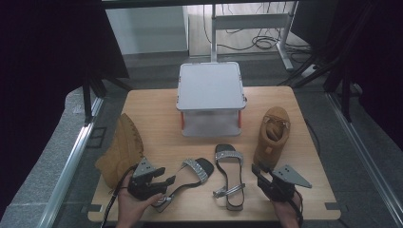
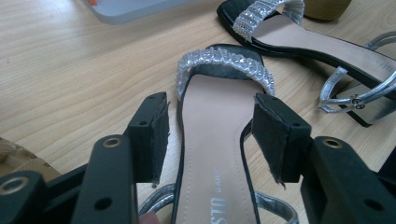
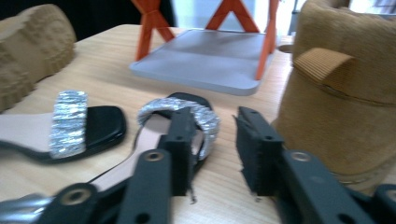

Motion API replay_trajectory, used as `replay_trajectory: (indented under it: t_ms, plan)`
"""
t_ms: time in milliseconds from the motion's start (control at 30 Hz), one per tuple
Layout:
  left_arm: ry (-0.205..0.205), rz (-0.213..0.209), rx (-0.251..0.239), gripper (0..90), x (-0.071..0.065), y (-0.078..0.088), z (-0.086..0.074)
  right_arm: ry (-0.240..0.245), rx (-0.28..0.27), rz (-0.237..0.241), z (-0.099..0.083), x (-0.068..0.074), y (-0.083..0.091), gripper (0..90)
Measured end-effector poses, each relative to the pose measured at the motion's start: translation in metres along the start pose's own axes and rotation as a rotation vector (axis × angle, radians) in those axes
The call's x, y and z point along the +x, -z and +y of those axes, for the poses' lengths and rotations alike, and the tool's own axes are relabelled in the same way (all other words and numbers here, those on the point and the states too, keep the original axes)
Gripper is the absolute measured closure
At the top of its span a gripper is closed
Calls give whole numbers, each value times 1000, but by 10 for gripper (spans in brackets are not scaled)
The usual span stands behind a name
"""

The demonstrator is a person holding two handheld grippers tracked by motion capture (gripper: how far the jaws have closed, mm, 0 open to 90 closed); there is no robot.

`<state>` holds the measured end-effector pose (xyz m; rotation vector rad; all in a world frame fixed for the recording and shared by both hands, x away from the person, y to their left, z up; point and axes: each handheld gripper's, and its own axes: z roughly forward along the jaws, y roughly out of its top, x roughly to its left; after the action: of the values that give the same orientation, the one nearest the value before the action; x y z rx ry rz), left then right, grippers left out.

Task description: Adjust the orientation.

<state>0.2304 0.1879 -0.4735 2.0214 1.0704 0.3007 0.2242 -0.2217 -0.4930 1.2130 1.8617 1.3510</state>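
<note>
We see the desk (image 1: 157, 114), grey rack (image 1: 210, 85) top centre still bare; boots (image 1: 121, 149) and sandals (image 1: 229, 175) unplaced. Left gripper (image 2: 210, 133) fingers apart astride lower-left sandal (image 2: 212, 140); right gripper (image 3: 212, 149) fingers apart, empty. Likely nothing done yet.

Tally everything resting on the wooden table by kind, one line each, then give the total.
Tan suede ankle boots: 2, one lying on its side at the left, one upright at the right.
Black sandals with silver sparkly straps: 2, left one, right one.
Grey two-tier shelf with orange legs: 1.
Total: 5.
</note>
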Motion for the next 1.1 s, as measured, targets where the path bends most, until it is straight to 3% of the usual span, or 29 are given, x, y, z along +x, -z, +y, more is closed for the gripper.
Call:
replay_trajectory:
  t_ms: [133, 200, 300, 467, 533, 767, 867, 1100]
  plan:
    - [2, -2, 0, 441, 2, 0, 0, 16, 12, 47, 3, 7, 8, 861]
    - [0, -4, -2, 434, 2, 1, 0, 30, 12, 63, 5, 11, 11, 894]
    - [-2, 0, 0, 425, 3, 1, -1, 30, 19, 104, 9, 22, 14, 897]
    - [4, -3, 9, 424, 5, -2, -2, 86, 38, 181, 10, 50, 18, 897]
    - [3, -6, 14, 423, 5, -2, -2, 110, 47, 187, 8, 57, 17, 897]
    - [7, -15, 21, 420, 5, -3, -3, 113, 75, 236, -1, 75, 21, 897]
    - [4, -19, 29, 419, 4, -5, -3, 105, 93, 281, -4, 83, 22, 897]
    - [4, -20, 34, 417, 4, -4, -3, 155, 140, 313, -17, 98, 21, 897]
